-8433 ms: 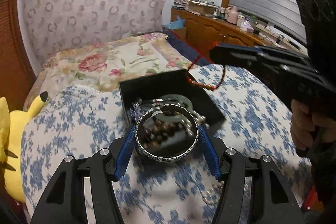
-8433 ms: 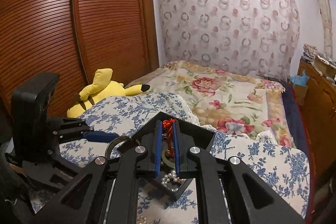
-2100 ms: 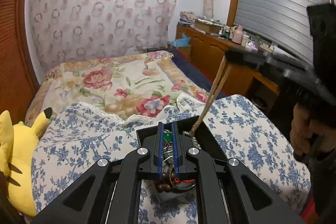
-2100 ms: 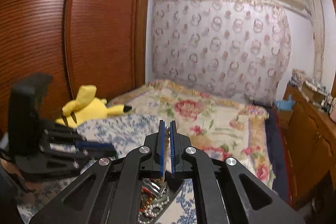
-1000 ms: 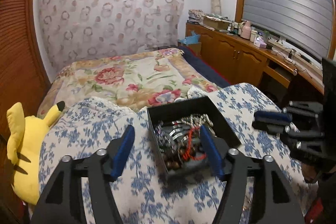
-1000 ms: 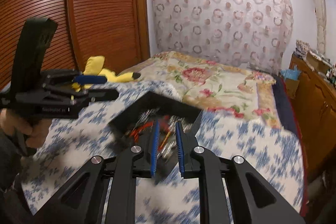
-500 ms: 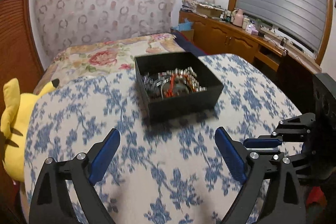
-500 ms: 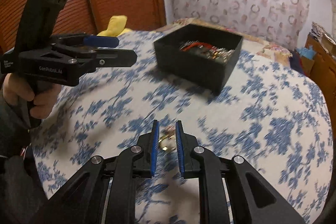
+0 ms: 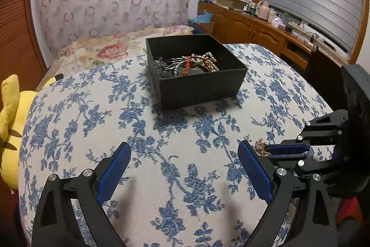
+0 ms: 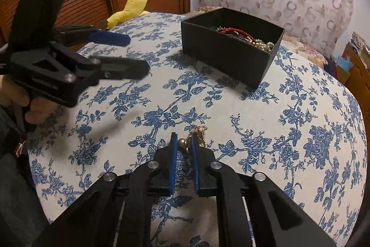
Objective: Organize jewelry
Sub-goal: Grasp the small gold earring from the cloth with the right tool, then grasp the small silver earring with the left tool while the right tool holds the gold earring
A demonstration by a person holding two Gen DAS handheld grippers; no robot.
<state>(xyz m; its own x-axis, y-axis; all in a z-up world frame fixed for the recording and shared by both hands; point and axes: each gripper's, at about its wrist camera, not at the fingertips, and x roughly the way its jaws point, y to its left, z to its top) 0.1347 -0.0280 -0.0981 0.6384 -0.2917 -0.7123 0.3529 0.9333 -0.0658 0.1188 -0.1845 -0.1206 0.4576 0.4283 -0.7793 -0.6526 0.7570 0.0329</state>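
On the left, my left gripper (image 9: 183,169) hangs above the flowered tablecloth (image 9: 76,112) with its jaws spread wide and nothing between them. The cloth under it shows no jewelry that I can make out.

Farther back, near the middle of the table, stands the black box (image 9: 201,87). It already holds a tangle of pieces: a red cord bracelet (image 10: 233,31), a string of pearls (image 10: 263,44) and some silvery bangles, all lying inside its walls. I judge most of the sorting is done, since nearly everything I see sits in that box.

To the right, near my edge of the table, the last loose piece I can find is a small gold trinket (image 10: 196,137) with a bead and fine chain. It lies on the cloth, well apart from the box. My right gripper (image 10: 185,147) is down at it, its jaws nearly together around the bead, but I cannot tell whether they are actually pinching it.

What is left, as I read it, is to secure this trinket, carry it to the box and let it go inside.
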